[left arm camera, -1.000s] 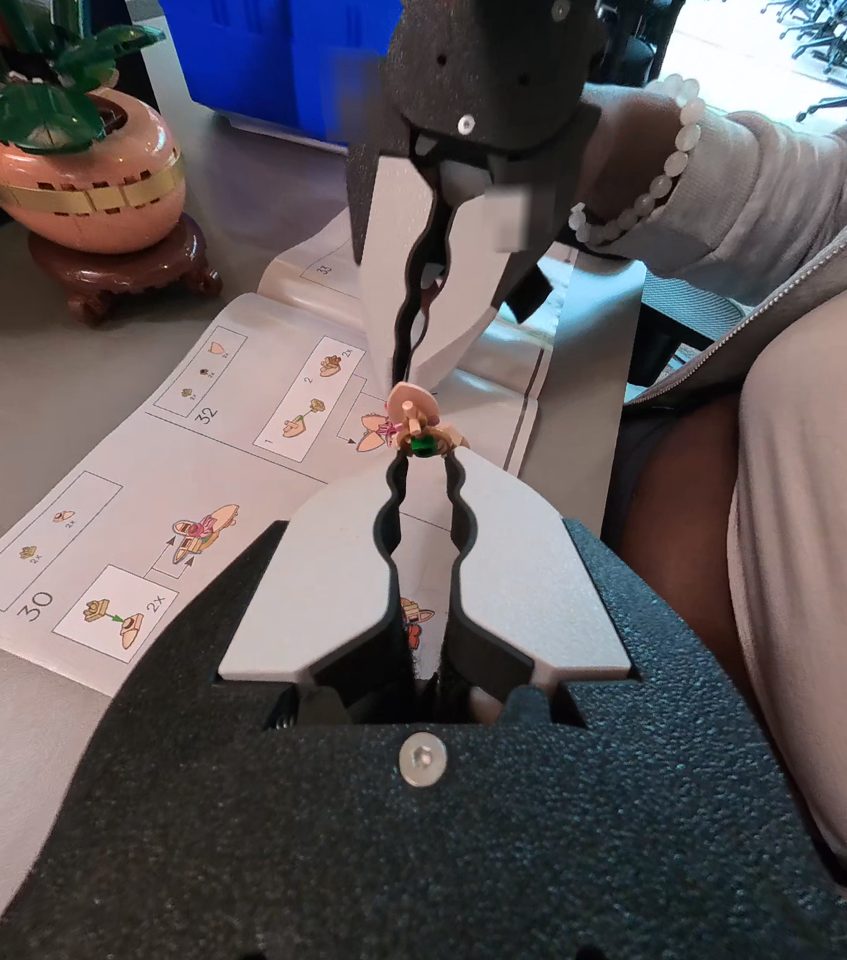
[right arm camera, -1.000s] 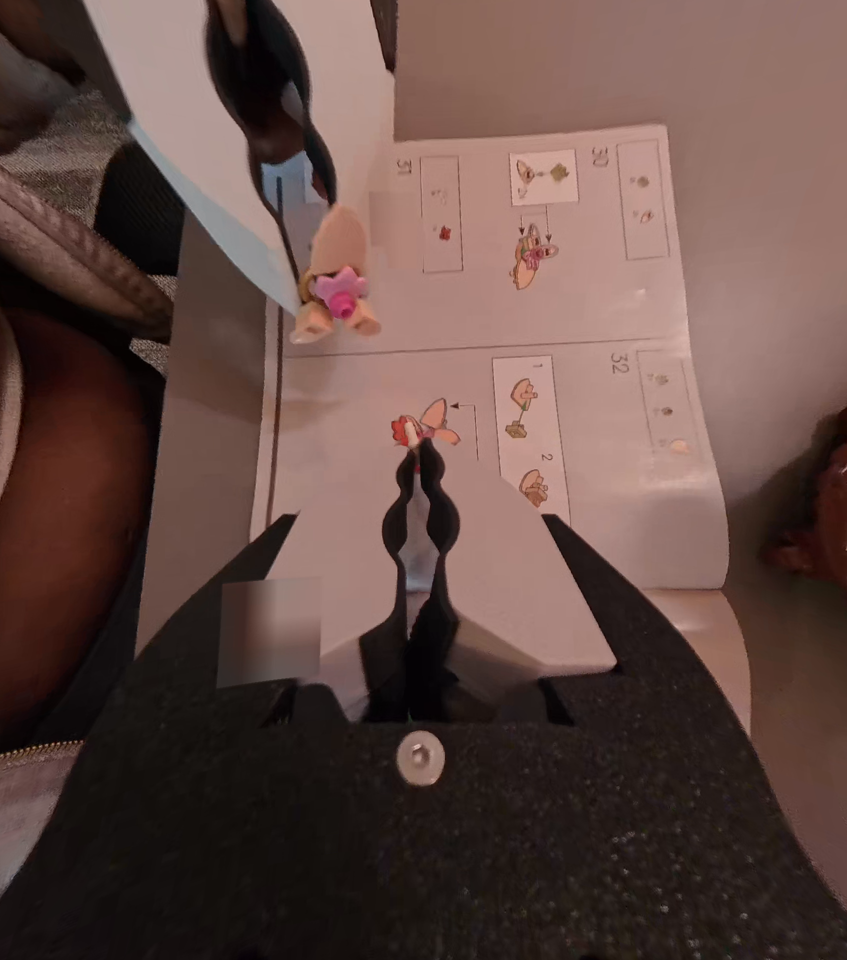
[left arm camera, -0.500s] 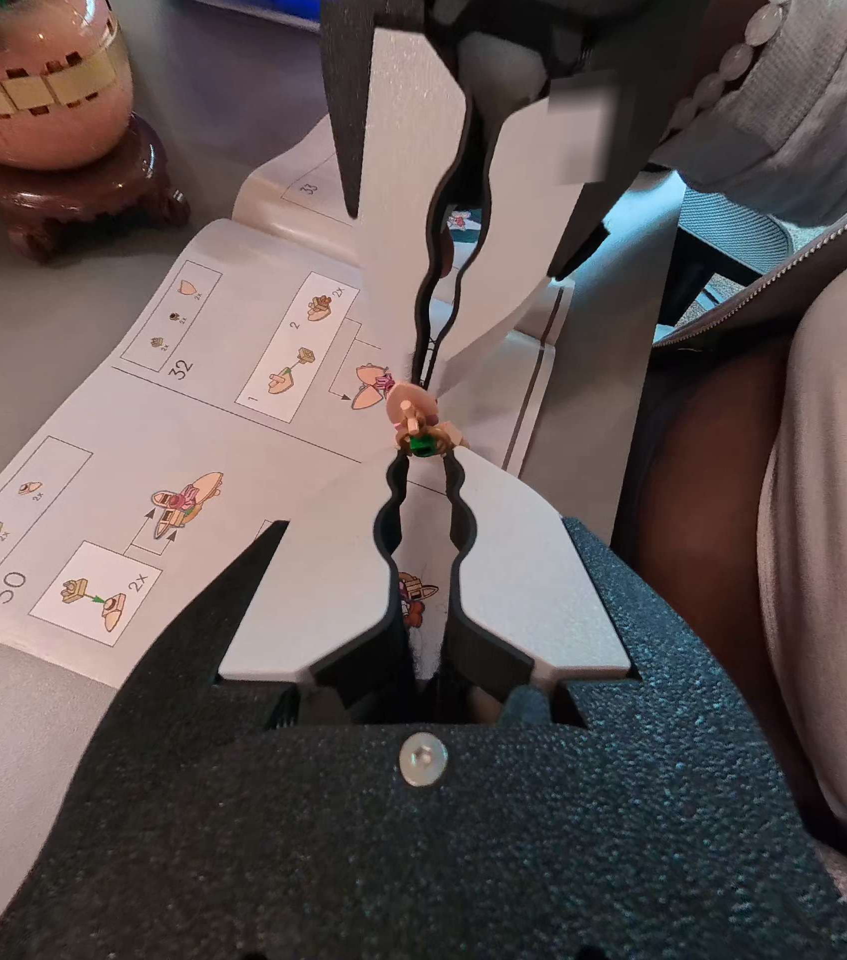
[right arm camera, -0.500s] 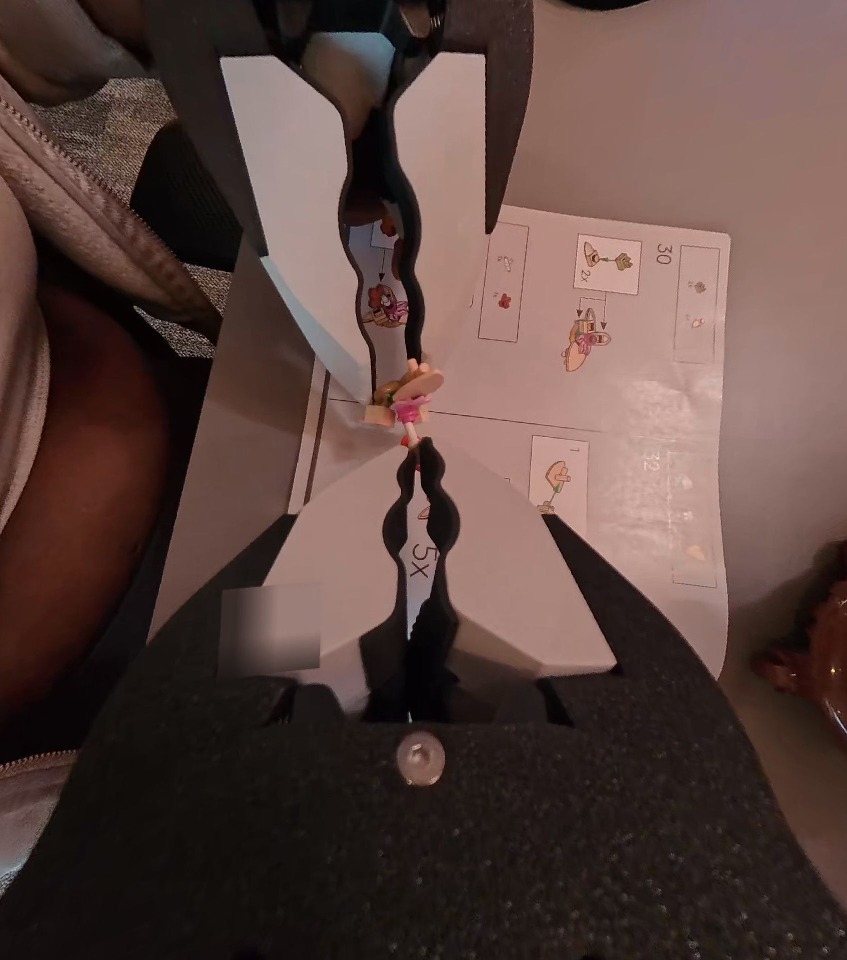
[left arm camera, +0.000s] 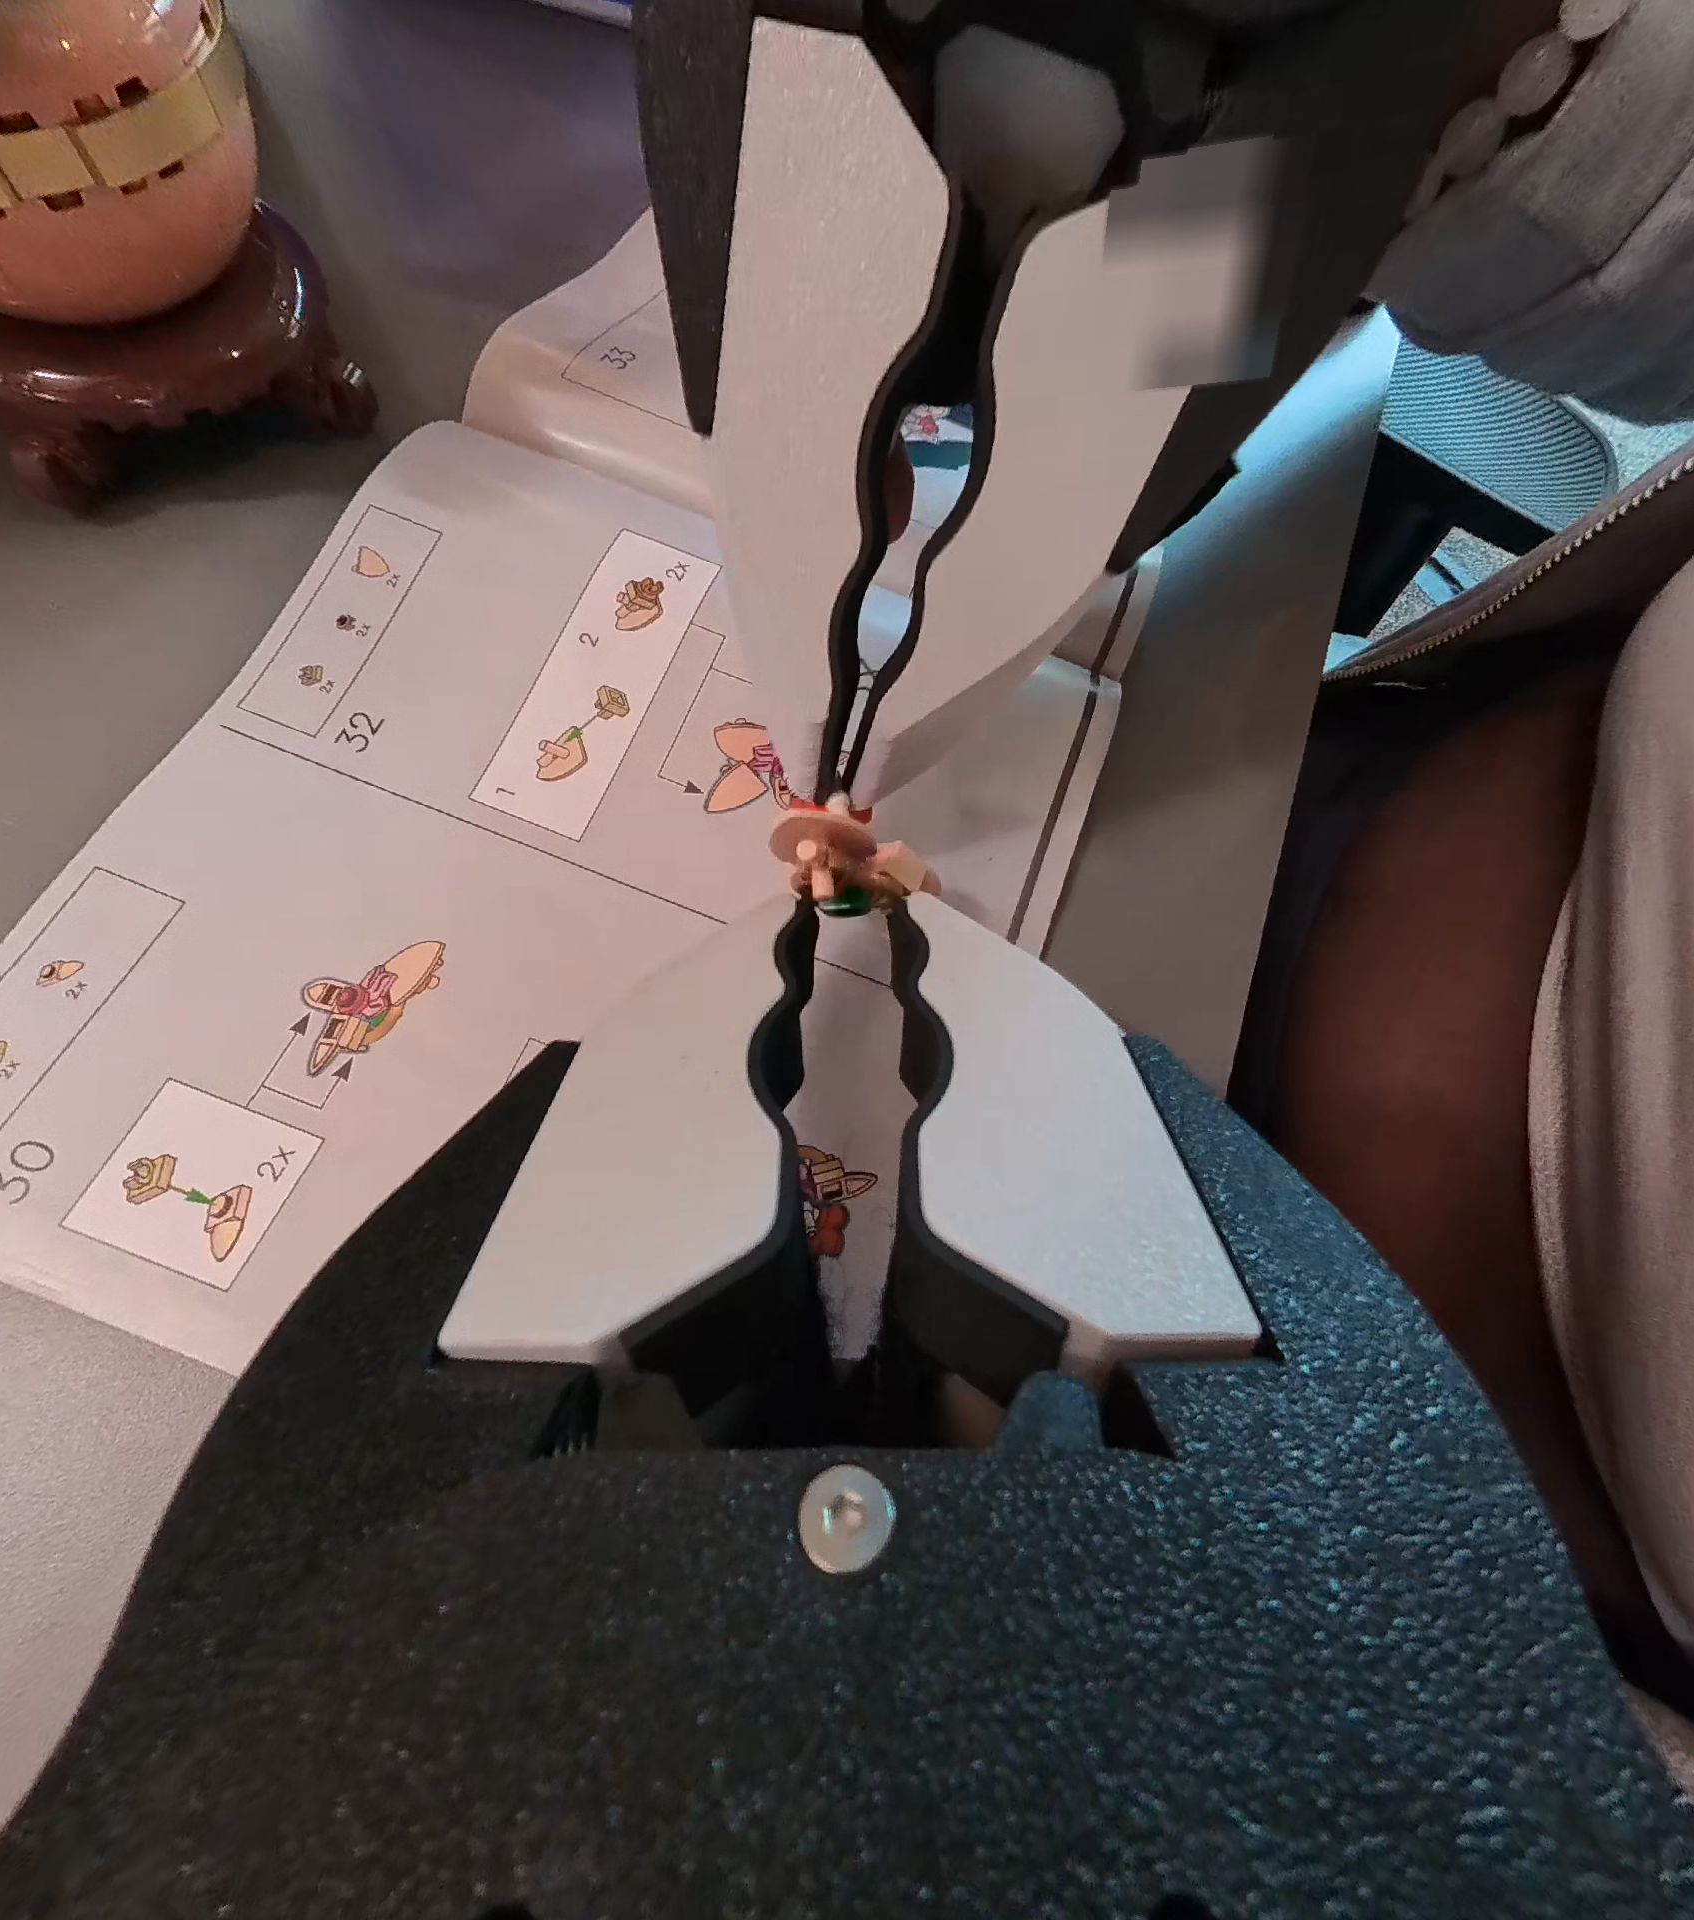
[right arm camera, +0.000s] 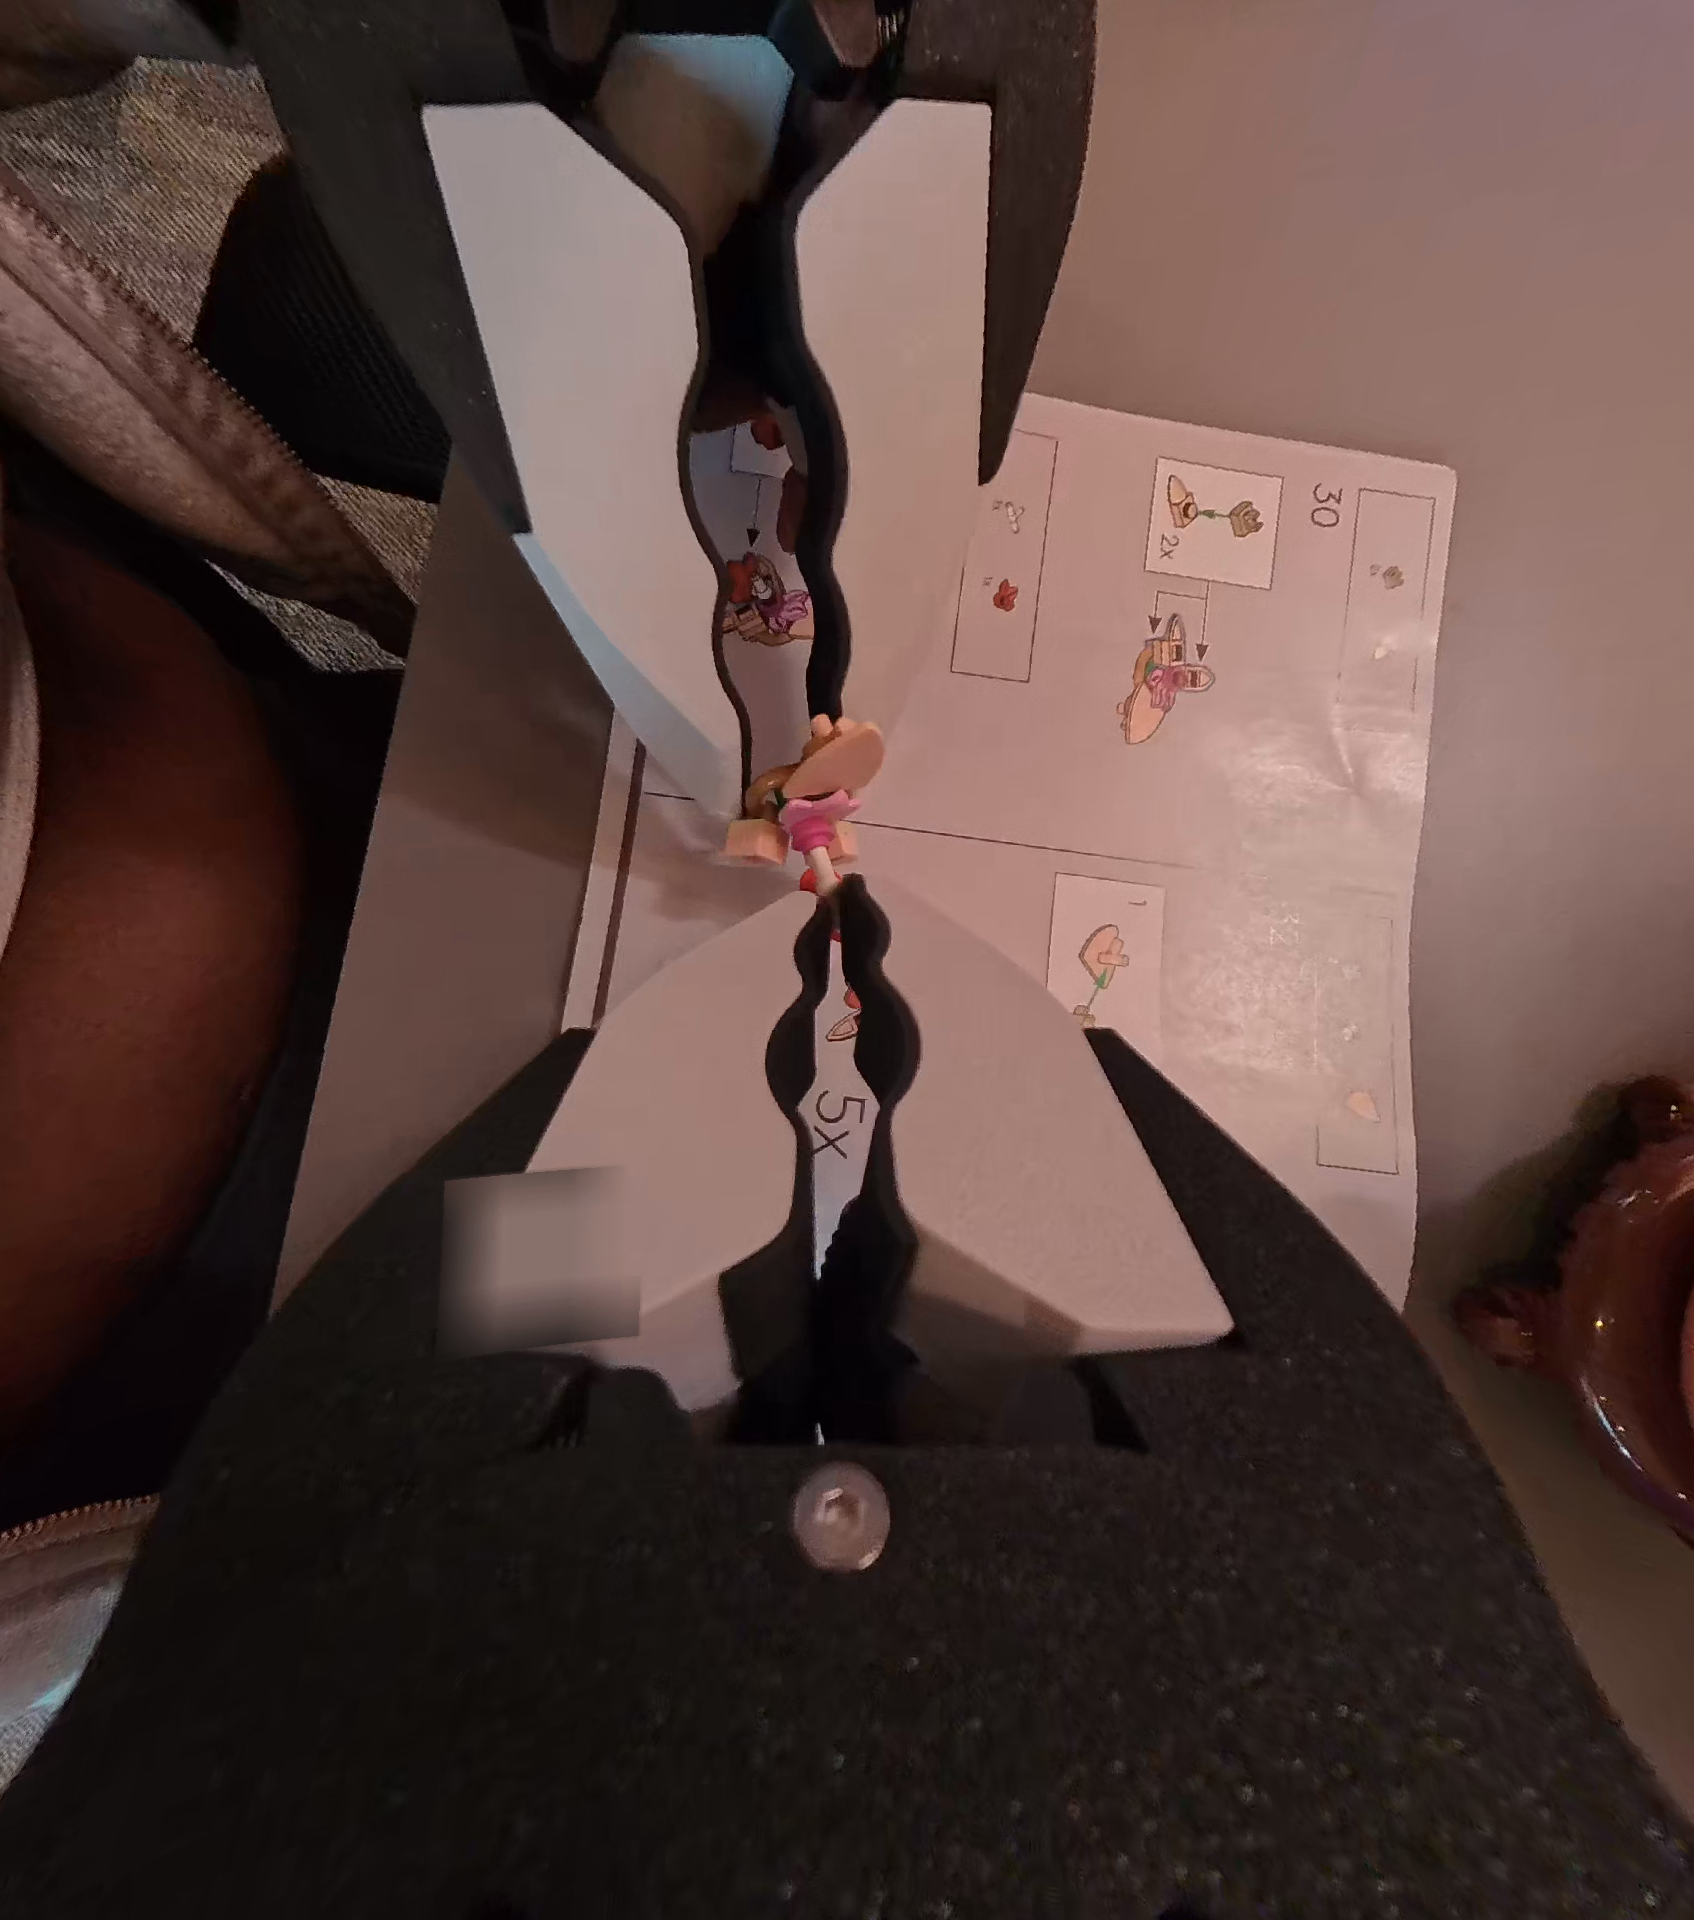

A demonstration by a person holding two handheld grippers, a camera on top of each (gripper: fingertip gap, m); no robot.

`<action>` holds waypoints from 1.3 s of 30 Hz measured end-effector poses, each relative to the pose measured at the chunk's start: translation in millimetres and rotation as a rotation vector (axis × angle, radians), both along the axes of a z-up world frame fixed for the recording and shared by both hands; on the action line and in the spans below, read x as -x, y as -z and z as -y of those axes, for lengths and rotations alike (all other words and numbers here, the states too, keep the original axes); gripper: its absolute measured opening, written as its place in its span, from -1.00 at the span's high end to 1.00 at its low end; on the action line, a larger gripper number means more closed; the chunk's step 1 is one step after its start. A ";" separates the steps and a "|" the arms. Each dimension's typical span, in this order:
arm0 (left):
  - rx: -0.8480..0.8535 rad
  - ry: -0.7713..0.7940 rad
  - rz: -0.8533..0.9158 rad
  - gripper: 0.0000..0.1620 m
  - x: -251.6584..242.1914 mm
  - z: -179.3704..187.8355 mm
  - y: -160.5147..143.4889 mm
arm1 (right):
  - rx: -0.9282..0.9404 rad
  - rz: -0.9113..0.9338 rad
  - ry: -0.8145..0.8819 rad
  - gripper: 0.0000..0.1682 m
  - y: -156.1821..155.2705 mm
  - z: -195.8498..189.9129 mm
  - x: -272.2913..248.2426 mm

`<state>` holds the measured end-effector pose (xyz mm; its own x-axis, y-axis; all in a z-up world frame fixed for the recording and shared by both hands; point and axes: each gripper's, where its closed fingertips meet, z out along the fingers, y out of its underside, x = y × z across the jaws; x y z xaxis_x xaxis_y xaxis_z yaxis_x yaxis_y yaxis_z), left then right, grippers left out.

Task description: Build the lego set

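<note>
The left hand-held gripper grips a small flower sub-assembly above the instruction booklet; the right hand-held gripper, closed on a red-and-white stem piece, meets it. The potted model looks largely built; this flower remains unattached.

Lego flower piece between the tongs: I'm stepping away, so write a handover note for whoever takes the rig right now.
Left tongs: shut on the small flower assembly at its green base.
Right tongs: shut on a red-and-white stem piece, its tip at the flower's pink centre.
Both meet in the air above the open instruction booklet; the pink pot model stands beyond.
Done: petals and pink centre are on.
Left: seat the stem piece, then let go.
</note>
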<state>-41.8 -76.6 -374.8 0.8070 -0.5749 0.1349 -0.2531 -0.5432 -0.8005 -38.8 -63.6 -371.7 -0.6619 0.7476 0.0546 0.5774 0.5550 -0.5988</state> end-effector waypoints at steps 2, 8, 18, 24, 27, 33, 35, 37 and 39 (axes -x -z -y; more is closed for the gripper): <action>0.015 -0.002 -0.027 0.83 0.6 0.1 1.6 | -0.042 0.008 -0.009 0.98 2.1 -0.2 0.5; 0.059 -0.009 -0.072 0.82 3.9 -0.6 3.9 | -0.091 0.031 -0.010 0.98 3.9 -1.8 3.5; 0.167 0.010 -0.135 0.92 3.9 3.2 10.2 | -0.200 0.067 -0.067 0.97 9.1 -1.6 3.4; 0.218 0.031 -0.134 0.92 5.3 2.5 11.1 | -0.198 0.089 -0.093 0.97 11.4 -2.8 4.9; 0.228 0.039 -0.121 0.92 5.0 3.0 12.8 | -0.214 0.085 -0.124 0.98 12.9 -1.9 4.8; 0.254 0.068 -0.085 0.92 3.0 5.6 13.2 | -0.201 0.100 -0.153 0.98 15.2 1.3 3.9; 0.264 0.066 -0.079 0.92 2.4 5.6 13.3 | -0.200 0.105 -0.149 0.98 15.7 1.4 4.1; 0.273 0.058 -0.072 0.92 2.4 5.5 13.1 | -0.201 0.111 -0.140 0.98 15.7 1.1 4.1; 0.283 0.043 -0.069 0.92 3.0 5.3 13.1 | -0.212 0.110 -0.131 0.98 15.6 0.7 5.0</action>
<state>-44.9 -81.9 -387.8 0.7953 -0.5565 0.2406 -0.3294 -0.7297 -0.5992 -43.8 -64.3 -387.3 -0.7631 0.6344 0.1230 0.5472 0.7356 -0.3992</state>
